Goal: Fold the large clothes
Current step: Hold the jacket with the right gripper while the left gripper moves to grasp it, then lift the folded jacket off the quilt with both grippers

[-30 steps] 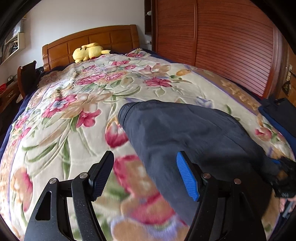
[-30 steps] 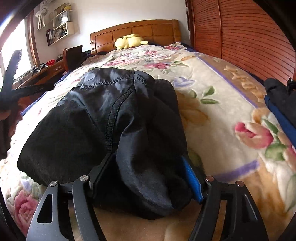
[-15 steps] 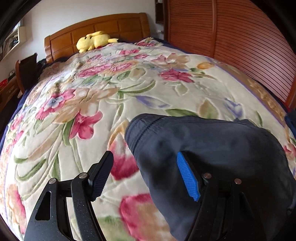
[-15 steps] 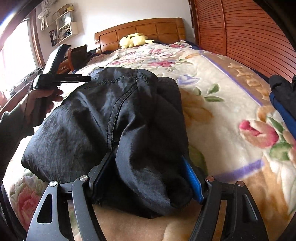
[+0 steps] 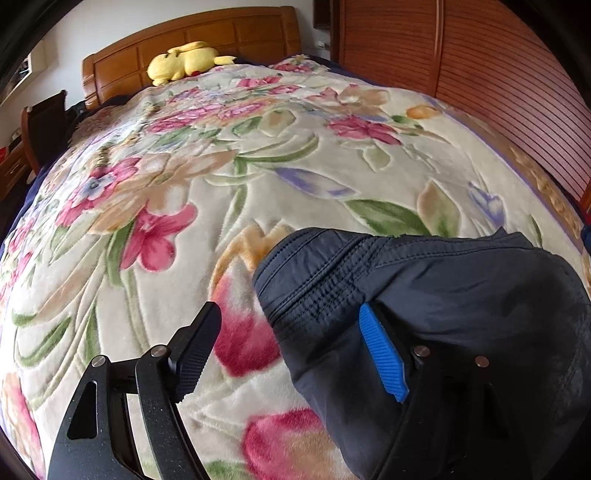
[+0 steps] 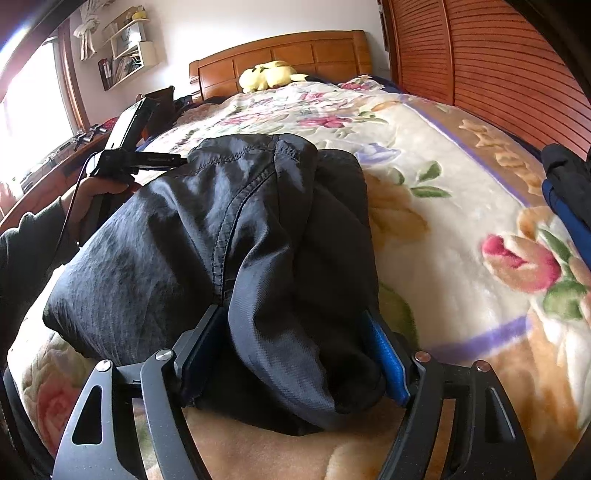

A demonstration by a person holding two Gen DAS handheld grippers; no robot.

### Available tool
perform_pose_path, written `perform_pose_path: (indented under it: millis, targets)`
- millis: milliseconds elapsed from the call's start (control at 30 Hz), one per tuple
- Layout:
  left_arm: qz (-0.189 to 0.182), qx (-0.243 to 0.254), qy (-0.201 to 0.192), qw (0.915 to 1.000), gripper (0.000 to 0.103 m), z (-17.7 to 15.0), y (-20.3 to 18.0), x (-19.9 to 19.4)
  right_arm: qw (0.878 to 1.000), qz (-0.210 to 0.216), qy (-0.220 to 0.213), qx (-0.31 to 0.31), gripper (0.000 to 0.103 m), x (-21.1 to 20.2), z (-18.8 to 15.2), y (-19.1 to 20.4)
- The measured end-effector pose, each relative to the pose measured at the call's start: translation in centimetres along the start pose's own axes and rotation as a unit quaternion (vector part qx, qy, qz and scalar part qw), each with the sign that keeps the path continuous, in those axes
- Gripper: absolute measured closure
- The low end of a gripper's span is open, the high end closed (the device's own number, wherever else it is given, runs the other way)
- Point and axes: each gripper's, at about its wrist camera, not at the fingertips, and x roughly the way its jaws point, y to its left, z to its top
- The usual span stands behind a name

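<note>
Jaws of the right gripper (image 6: 293, 354) clamp a bunched fold of the dark navy nylon garment (image 6: 229, 236) lying on the floral blanket bed (image 6: 461, 221); left gripper (image 5: 291, 350) jaws stand open, straddling its near-left elasticated hem. Close squarely on all layers. Since earlier, the left gripper has advanced onto the hem.

Dark garment (image 6: 229, 236) of faintly shiny woven cloth; plush matt floral blanket (image 5: 258, 177); glossy wooden headboard (image 5: 221, 33)
</note>
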Motion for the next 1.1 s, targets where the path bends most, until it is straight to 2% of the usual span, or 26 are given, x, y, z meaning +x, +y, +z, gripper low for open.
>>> perform_pose_path:
  millis: [133, 300, 433, 500, 600, 667, 767, 833, 933, 1100]
  targets:
    - [-0.022, -0.009, 0.010, 0.9997, 0.025, 0.3, 0.4, 0.8, 1.000, -0.005, 0.006, 0.010, 0.017, 0.3, 0.1, -0.2]
    - [-0.046, -0.030, 0.018, 0.9983, 0.025, 0.0, 0.9, 1.4, 1.000, 0.001, 0.013, 0.017, 0.016, 0.5, 0.2, -0.2]
    - [-0.083, -0.049, 0.029, 0.9949, 0.045, 0.0, 0.9, 1.5, 0.999, 0.018, 0.023, 0.024, 0.016, 0.9, 0.3, -0.3]
    - [-0.082, -0.041, 0.030, 0.9954, 0.050, 0.1, 0.6, 1.4, 0.998, 0.040, 0.031, 0.030, 0.016, 1.1, 0.3, -0.6]
    - [-0.085, -0.042, 0.035, 0.9949, 0.065, 0.2, 0.2, 1.1, 0.996, 0.061, 0.041, 0.042, 0.017, 1.5, 0.4, -1.1]
    - [-0.076, -0.033, 0.031, 0.9961, 0.077, 0.3, -0.1, 0.6, 0.996, 0.068, 0.043, 0.041, 0.021, 1.6, 0.5, -1.2]
    - [-0.052, -0.018, 0.009, 0.9984, 0.086, 0.3, -0.9, -1.1, 0.994, 0.092, 0.044, 0.040, 0.035, 1.5, 0.4, -1.2]
    - [-0.042, -0.013, -0.008, 0.9990, 0.088, 0.3, -1.2, -2.5, 0.993, 0.108, 0.040, 0.033, 0.056, 1.3, 0.4, -1.1]
    - [-0.034, -0.006, -0.032, 0.9989, 0.089, 0.1, -1.4, -4.9, 0.995, 0.095, 0.011, 0.011, 0.075, 0.1, 0.3, -0.6]
    - [-0.023, 0.010, -0.067, 0.9974, 0.090, 0.2, -1.9, -10.0, 0.994, 0.104, -0.021, 0.017, 0.084, -1.4, 0.1, -0.9]
